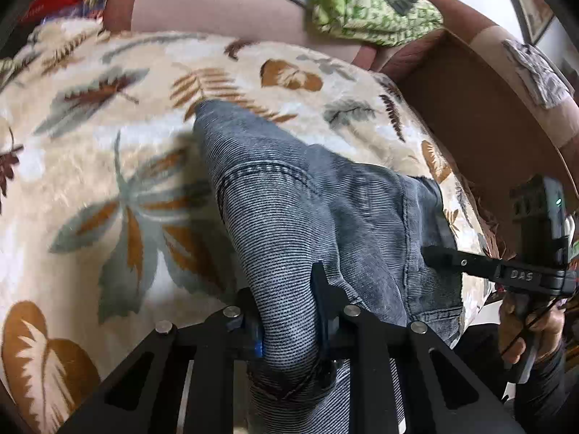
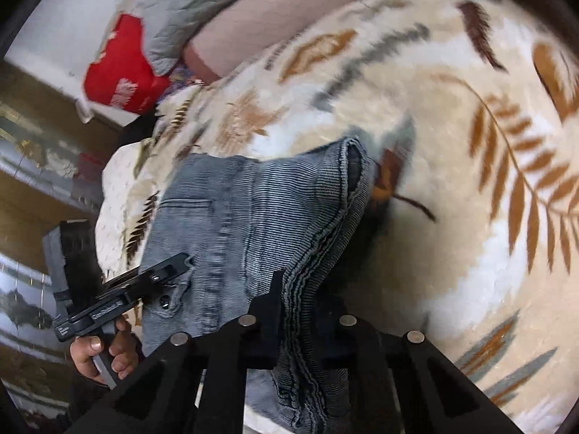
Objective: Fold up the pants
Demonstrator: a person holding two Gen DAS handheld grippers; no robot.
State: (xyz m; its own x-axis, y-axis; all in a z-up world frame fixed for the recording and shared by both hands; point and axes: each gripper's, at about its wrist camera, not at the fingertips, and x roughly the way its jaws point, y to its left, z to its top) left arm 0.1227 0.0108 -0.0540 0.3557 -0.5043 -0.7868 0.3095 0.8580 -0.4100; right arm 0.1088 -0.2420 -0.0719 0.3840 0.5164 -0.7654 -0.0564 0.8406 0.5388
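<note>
Grey-blue ribbed denim pants (image 1: 289, 199) lie bunched on a cream blanket with a leaf print (image 1: 108, 152). My left gripper (image 1: 289, 311) is shut on a thick fold of the pants near the lens. My right gripper (image 1: 434, 253) shows at the right of the left wrist view, its fingers pinching the pants' edge. In the right wrist view the pants (image 2: 246, 217) hang over the blanket (image 2: 452, 181); my right gripper (image 2: 300, 311) is shut on several stacked layers. My left gripper (image 2: 177, 264) shows there at the left, clamped on the fabric near a rivet.
A green patterned cloth (image 1: 369, 3) and a beige pillow (image 1: 217, 7) lie at the bed's far side. A brown cardboard box (image 1: 488, 101) stands at the right. A red cushion (image 2: 119, 68) and grey quilt (image 2: 202, 3) lie beyond the blanket's edge.
</note>
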